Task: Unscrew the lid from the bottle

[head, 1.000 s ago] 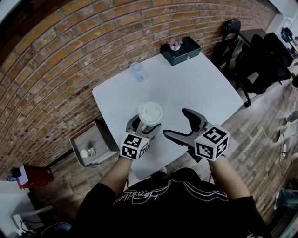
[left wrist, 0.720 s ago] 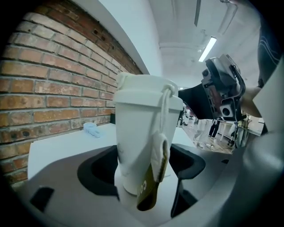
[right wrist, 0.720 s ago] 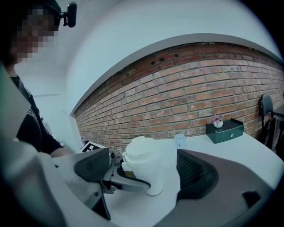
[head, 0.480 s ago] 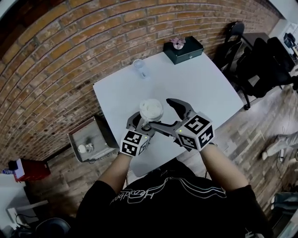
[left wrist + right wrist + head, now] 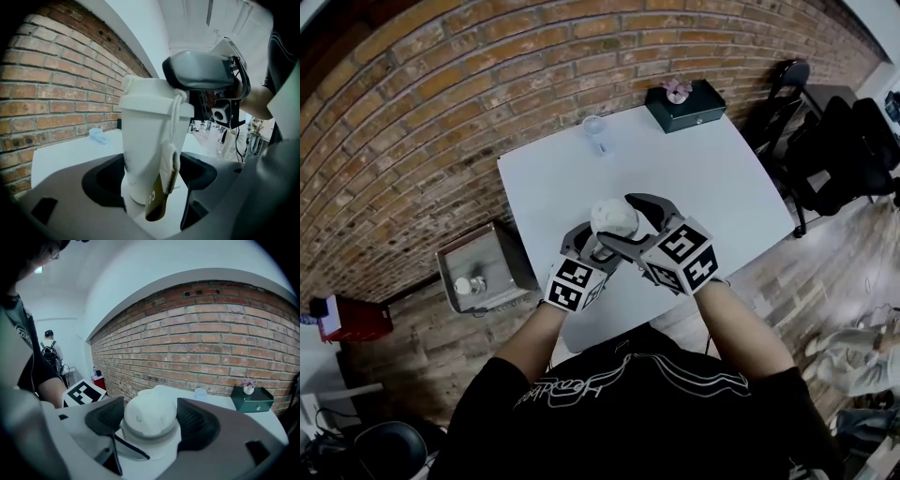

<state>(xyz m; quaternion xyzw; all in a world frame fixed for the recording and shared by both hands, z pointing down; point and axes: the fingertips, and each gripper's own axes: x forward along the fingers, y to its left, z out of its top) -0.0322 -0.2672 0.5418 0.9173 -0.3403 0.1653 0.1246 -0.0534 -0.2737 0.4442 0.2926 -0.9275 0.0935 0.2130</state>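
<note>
left gripper holds bottle; right gripper (jaws just closing) clasps lid

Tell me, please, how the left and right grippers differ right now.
The left gripper clamps the bottle low on its body; the right gripper straddles the lid on top. The right gripper's jaws have just been closing on the lid; the left gripper's already press the bottle. Both grip one bottle.

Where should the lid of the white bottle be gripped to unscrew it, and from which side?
Probably the lid, at its wide round collar below the tapering dome, one pad on each opposite side. Come from above and the person's right: the left tongs clamp the bottle low on its body.
</note>
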